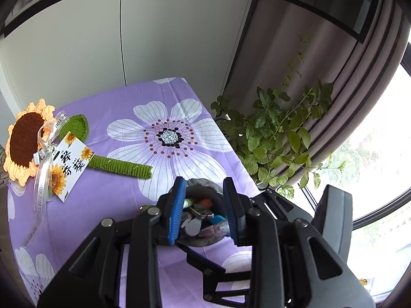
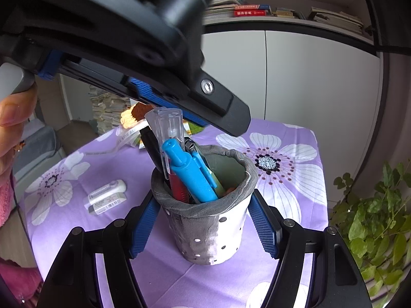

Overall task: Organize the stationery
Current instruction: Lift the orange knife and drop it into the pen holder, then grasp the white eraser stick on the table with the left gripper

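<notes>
The right gripper [image 2: 204,220] has its blue-padded fingers [image 2: 143,227] set against either side of the grey-and-white perforated pen cup [image 2: 205,227] that stands on the purple flower-print tabletop [image 2: 290,205], pinching it low on its wall; the likely reason is to steady the light, top-heavy cup while things are dropped in from above. The cup already holds a bright blue marker [image 2: 191,173], a clear-capped pen [image 2: 168,133], a red pen [image 2: 178,186] and some darker items leaning toward its near-left rim. The left gripper [image 1: 204,211] hangs directly over the mouth of the cup, pointing steeply down, its fingers [image 1: 177,210] spread a little apart with nothing pressed between them, which suggests an item has just been let go into the cup. The left wrist view looks straight down into the cup and shows the tops of the contents, and beyond it a crocheted sunflower with a green stem [image 1: 30,143] and a printed gift tag [image 1: 70,165] lying on the cloth, plus a leafy green plant [image 1: 277,138] past the edge. The right wrist view alone shows the cup's side wall and the grip on it, the left gripper from beneath, a hand [image 2: 11,125] holding it, and two white erasers in sleeves [image 2: 106,196] still lying on the cloth well left of the cup, probably the next things to tidy.
</notes>
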Action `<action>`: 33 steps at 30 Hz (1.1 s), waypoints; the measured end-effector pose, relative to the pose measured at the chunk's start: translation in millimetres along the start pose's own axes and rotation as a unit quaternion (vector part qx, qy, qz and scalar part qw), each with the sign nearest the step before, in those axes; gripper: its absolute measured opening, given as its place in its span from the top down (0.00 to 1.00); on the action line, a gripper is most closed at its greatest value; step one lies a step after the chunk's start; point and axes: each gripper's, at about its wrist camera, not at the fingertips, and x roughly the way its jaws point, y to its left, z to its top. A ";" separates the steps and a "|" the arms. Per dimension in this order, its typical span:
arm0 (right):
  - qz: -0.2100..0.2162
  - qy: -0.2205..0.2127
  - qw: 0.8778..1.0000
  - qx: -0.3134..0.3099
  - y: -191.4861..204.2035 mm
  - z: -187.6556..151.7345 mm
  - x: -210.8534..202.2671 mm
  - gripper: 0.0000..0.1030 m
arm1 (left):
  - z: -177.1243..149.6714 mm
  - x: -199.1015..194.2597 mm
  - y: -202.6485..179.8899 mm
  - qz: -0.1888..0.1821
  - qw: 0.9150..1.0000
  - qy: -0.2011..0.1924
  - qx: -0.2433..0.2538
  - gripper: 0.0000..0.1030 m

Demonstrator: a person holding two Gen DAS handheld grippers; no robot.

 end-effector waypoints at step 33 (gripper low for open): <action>0.001 0.000 1.000 0.002 -1.1 -0.1 0.1 0.31 | -139.9 16.4 107.0 0.088 0.985 0.094 -0.118 0.56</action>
